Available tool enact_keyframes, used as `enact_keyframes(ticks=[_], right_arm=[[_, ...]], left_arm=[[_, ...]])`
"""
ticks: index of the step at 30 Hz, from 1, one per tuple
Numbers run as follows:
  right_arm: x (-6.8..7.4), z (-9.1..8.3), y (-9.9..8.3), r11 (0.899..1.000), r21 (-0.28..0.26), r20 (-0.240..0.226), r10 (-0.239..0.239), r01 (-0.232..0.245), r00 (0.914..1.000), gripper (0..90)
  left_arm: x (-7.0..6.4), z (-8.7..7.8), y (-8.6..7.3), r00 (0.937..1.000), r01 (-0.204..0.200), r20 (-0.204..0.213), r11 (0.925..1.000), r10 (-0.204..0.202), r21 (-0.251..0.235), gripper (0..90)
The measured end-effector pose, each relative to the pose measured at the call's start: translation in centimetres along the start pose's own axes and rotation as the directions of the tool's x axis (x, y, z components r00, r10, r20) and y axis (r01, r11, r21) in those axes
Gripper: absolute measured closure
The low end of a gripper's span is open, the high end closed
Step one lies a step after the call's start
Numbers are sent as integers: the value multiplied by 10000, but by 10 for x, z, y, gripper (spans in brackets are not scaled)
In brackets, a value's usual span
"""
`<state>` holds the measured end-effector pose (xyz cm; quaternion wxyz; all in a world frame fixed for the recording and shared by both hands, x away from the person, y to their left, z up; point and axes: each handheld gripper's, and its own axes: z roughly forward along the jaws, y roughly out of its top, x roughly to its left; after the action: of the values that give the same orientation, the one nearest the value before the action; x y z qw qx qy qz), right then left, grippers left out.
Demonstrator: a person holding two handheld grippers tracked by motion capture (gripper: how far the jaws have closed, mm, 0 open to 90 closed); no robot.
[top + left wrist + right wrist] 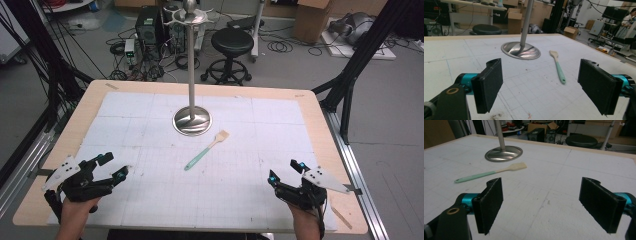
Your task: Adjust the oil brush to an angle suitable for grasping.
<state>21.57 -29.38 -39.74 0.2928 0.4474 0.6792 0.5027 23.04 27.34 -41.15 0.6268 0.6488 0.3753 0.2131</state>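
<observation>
Spatula waits mid-counter, both hand-held grippers spread

Spatula lies flat just before the stand. Left hand-held gripper and right hand-held gripper sit empty, well apart from it. Best approach: square across the mint handle, low.

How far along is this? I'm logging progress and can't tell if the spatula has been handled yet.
Nothing looks done: the spatula lies flat on the white mat beside the stand's base, touched by nothing. In hand: nothing; the left gripper and right gripper sit open at the near corners. Left: probably reaching, grasping and moving the spatula, perhaps onto the stand's top hooks.
</observation>
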Motion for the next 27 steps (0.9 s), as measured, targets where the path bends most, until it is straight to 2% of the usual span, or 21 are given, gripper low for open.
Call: enact_keyframes(ticks=[8, 9, 10, 11, 12, 13, 14, 15, 16, 17, 18, 19, 20, 21, 24, 25, 27], right_arm=[[-1, 11, 0, 9998, 120, -266, 190, -187, 9995, 184], [0, 19, 2, 9993, 211, -351, 306, -299, 9989, 184], [0, 19, 2, 9993, 211, -351, 306, -299, 9989, 184], [1, 29, 4, 9989, 367, -492, 296, -278, 9983, 185], [1, 29, 4, 9989, 367, -492, 296, -278, 9983, 185], [6, 39, 6, 9981, 591, -809, 213, -166, 9965, 252], [6, 39, 6, 9981, 591, -809, 213, -166, 9965, 252], [10, 49, 10, 9980, 637, -1158, 85, -12, 9932, 282], [10, 49, 10, 9980, 637, -1158, 85, -12, 9932, 282], [15, 60, 14, 9977, 683, -1401, 135, -40, 9900, 357], [15, 60, 14, 9977, 683, -1401, 135, -40, 9900, 357], [19, 71, 18, 9981, 576, -1692, -130, 230, 9855, 482], [19, 71, 18, 9981, 576, -1692, -130, 230, 9855, 482], [23, 84, 22, 9976, 592, -1917, -246, 366, 9811, 576], [26, 101, 28, 9971, 714, -2271, -88, 257, 9738, 768], [26, 101, 28, 9971, 714, -2271, -88, 257, 9738, 768], [31, 120, 34, 9941, 976, -2501, -225, 483, 9680, 896]], left_arm=[[1, 1, -1, 10000, 18, -52, 10000, -18, 89, 207], [1, 1, -1, 10000, 21, -53, 9999, -20, 113, 207], [1, 1, -1, 10000, 21, -53, 9999, -20, 113, 207], [1, 2, -2, 10000, -13, -8, 9999, 14, 160, 207], [1, 2, -2, 10000, -13, -8, 9999, 14, 160, 207], [0, 2, -2, 10000, -5, 26, 9998, 5, 185, 208], [0, 2, -2, 10000, -62, 48, 9997, 61, 241, 208], [0, 3, -3, 9999, -84, 136, 9992, 79, 379, 208], [0, 3, -3, 9999, -84, 136, 9992, 79, 379, 208], [0, 3, -4, 9998, -44, 170, 9992, 37, 410, 209], [0, 3, -4, 9998, -44, 170, 9992, 37, 410, 209], [1, 3, -4, 9999, -44, 145, 9992, 38, 401, 208], [1, 3, -4, 9999, -44, 145, 9992, 38, 401, 209], [1, 3, -4, 9999, 14, 133, 9993, -19, 385, 209], [2, 3, -4, 9999, 39, 135, 9991, -45, 415, 209], [2, 3, -4, 9999, 37, 136, 9991, -43, 432, 209], [3, 3, -4, 9999, 10, 152, 9990, -17, 453, 212]])
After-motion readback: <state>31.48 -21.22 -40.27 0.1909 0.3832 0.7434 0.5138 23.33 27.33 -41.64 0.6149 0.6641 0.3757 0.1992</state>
